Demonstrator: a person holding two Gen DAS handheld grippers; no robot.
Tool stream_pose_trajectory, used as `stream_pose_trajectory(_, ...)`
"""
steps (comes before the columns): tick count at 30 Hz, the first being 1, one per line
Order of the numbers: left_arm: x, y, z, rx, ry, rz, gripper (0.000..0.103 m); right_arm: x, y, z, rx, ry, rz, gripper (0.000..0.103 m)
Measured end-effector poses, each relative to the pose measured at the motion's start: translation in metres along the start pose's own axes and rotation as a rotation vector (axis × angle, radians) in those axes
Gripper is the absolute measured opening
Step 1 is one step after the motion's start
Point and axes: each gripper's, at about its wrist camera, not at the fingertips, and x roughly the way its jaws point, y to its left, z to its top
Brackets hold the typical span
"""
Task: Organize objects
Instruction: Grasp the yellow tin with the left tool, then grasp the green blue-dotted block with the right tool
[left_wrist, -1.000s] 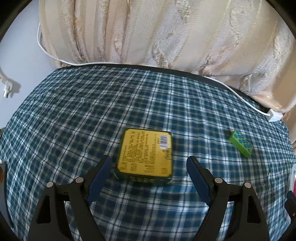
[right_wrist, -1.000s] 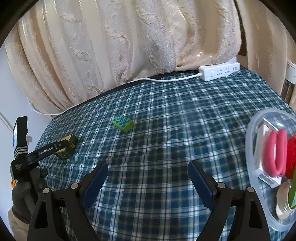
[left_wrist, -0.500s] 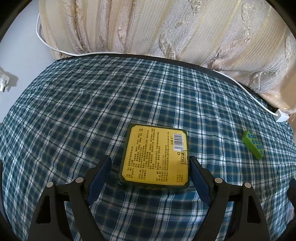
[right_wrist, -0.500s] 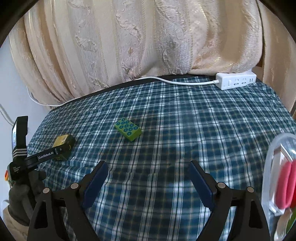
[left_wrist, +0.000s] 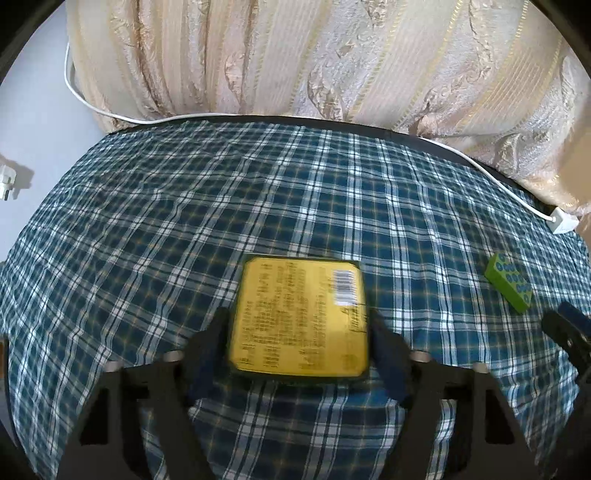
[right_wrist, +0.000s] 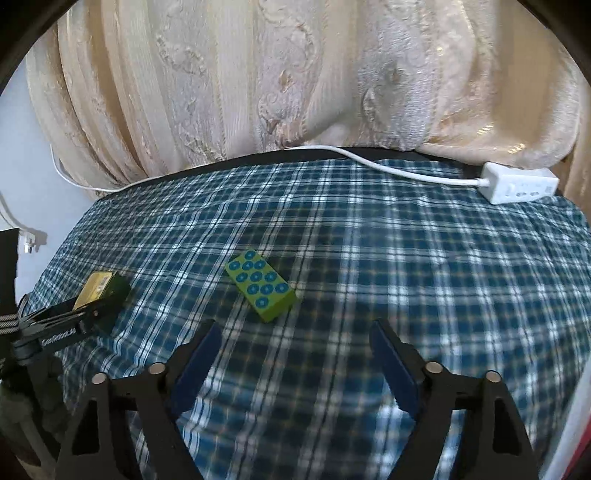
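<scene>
Left gripper: blue-padded fingers pressed against both sides of flat yellow rectangular tin with printed label and barcode, tin lying on blue-and-white checked tablecloth. Right gripper: jaws spread, nothing between them, held above cloth. Green rectangular toy brick with blue studs: on cloth just ahead of right gripper, well apart from tin. White power strip with cable at far table edge, cream patterned curtain behind.

Plaid tablecloth carries tin, block, power strip.
</scene>
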Motion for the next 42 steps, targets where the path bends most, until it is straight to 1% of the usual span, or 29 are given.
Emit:
stream_pose_trajectory(2,-0.002,-0.002,-0.001,0.013,-0.008,0.001,0.068,0.005,0.005,0.005,-0.018,0.004,0.004,0.076)
stream_pose_trajectory(9,-0.02,-0.006,-0.001,0.024,-0.054,-0.023,0.068,0.019,0.028,0.017,-0.116,-0.004,-0.007,0.07)
stream_pose_trajectory(15,-0.031,-0.004,-0.001,0.016,-0.068,-0.04,0.068,0.035,0.027,0.026,-0.113,0.024,-0.02,0.064)
stream_pose_trajectory(17,-0.034,-0.005,-0.002,0.017,-0.069,-0.047,0.068,0.039,0.024,0.028,-0.103,0.041,-0.017,0.056)
stream_pose_trajectory(19,-0.036,-0.007,-0.003,0.024,-0.068,-0.052,0.068,0.044,0.022,0.029,-0.098,0.06,-0.009,0.052)
stream_pose_trajectory(22,-0.037,-0.012,-0.004,0.039,-0.064,-0.061,0.068,0.047,0.024,0.029,-0.109,0.065,-0.013,0.05)
stream_pose_trajectory(27,-0.039,-0.016,-0.006,0.053,-0.064,-0.071,0.068,0.049,0.027,0.028,-0.129,0.063,-0.022,0.05)
stream_pose_trajectory(32,-0.04,-0.019,-0.009,0.062,-0.06,-0.078,0.068,0.051,0.036,0.023,-0.185,0.056,-0.071,0.049)
stream_pose_trajectory(42,-0.046,-0.025,-0.011,0.08,-0.07,-0.098,0.068,0.052,0.038,0.023,-0.196,0.057,-0.077,0.048)
